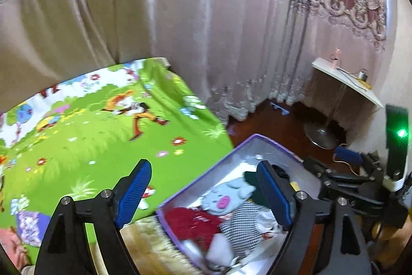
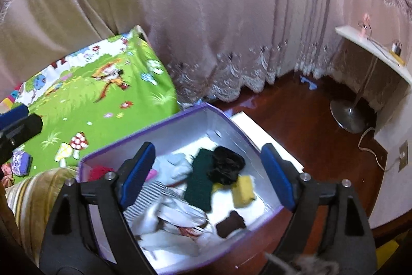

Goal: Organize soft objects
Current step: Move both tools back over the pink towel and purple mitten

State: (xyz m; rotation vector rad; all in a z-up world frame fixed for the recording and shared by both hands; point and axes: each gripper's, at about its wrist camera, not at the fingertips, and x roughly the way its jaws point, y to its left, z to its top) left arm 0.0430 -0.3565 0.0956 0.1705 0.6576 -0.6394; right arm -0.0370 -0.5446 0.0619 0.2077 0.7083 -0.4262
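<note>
In the left wrist view, the left tongs [image 1: 204, 191] sit at the bottom of the frame with the two blue pads wide apart and nothing between them. Behind them, in the lower middle, is a purple box [image 1: 247, 139] full of soft things. A gray pig toy [image 1: 226, 193] with a pink nose lies in it, touching a red cloth [image 1: 190, 221] on its left and a black and white checked cloth [image 1: 244, 226] below it. On the left of the frame is a green cartoon play mat [image 1: 103, 125]. At the right edge you can see the right tongs [image 1: 345, 172] from the side, too blurry to tell how far they gape. A pink curtain [image 1: 206, 17] fills the top. In the right wrist view, the right tongs [image 2: 208, 175] are wide apart at the bottom, holding nothing, right over the purple box [image 2: 180, 117]. Inside, in the middle, a dark green cloth [image 2: 199, 182] lies beside a black cloth [image 2: 226, 168], which touches a yellow sponge [image 2: 244, 192]. A small brown piece [image 2: 230, 223] lies lower right, apart from them. The play mat [image 2: 103, 94] is at the left, and a white side table [image 2: 373, 48] is at the upper right.
</note>
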